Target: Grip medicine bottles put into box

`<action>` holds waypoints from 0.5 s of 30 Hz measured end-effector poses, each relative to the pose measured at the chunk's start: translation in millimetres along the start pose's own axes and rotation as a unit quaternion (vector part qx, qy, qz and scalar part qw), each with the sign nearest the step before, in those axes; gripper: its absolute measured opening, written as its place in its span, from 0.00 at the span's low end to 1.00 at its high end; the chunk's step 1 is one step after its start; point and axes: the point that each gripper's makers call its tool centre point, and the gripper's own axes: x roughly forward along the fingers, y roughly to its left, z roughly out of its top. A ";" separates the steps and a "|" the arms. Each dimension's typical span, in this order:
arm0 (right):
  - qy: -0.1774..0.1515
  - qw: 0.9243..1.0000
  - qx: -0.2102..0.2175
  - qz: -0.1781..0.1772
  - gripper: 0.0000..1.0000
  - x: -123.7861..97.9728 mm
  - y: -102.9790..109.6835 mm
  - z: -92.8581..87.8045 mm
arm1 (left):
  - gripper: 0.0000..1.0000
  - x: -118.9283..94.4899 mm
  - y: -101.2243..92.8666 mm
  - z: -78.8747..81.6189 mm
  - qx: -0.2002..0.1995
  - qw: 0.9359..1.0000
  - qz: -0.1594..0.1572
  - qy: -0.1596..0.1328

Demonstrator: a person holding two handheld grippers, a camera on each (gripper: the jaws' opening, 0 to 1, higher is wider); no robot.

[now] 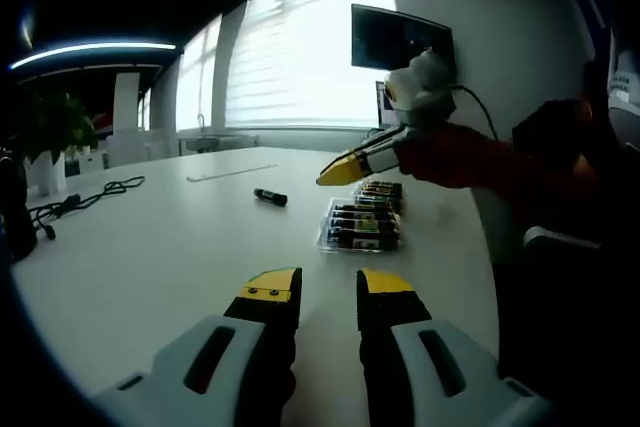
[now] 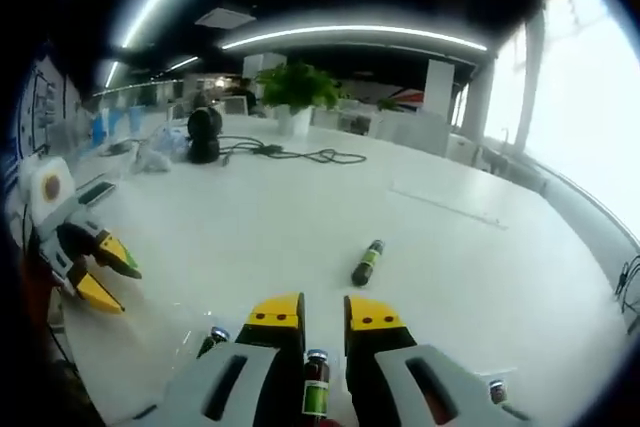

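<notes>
the left gripper (image 1: 328, 292) rises from the bottom of the left gripper view with its yellow-tipped jaws a narrow gap apart and nothing between them, hovering over a white table (image 1: 150, 247). ahead of its jaws and a little to the right sits a clear plastic box (image 1: 362, 219) holding a row of small dark medicine bottles with yellow-green labels. above that box hangs the right gripper (image 1: 345, 169); from this side its yellow tips look close together, though i cannot tell if anything is between them.

in the right gripper view, the right gripper (image 2: 324, 315) shows its jaws a narrow gap apart, with the tips bare. a boxed bottle (image 2: 315, 382) with a dark cap and green label stands below, seen through the gap nearer the base of the jaws; whether it is pinched is unclear. other bottle caps show on either side of the jaws. out ahead of the tips, well apart, a loose bottle (image 2: 367, 262) lies on its side on the table, dark with a green label band.

that loose bottle looks like the next one to fetch. to do it well, the jaws should open wider, come down across the bottle's short width at its middle, and close gently, since a round bottle on its side may roll away.
</notes>
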 end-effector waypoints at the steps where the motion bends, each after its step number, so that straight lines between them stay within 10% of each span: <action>1: -0.001 1.000 -0.001 -0.001 0.11 2.1 -2.7 0.7 | 0.16 0.1 0.0 0.0 0.000 1.000 0.000 0.000; 15: 0.006 1.000 0.005 -0.003 0.15 31.0 -20.7 7.5 | 0.16 -0.1 0.0 0.0 -0.001 1.000 -0.001 -0.001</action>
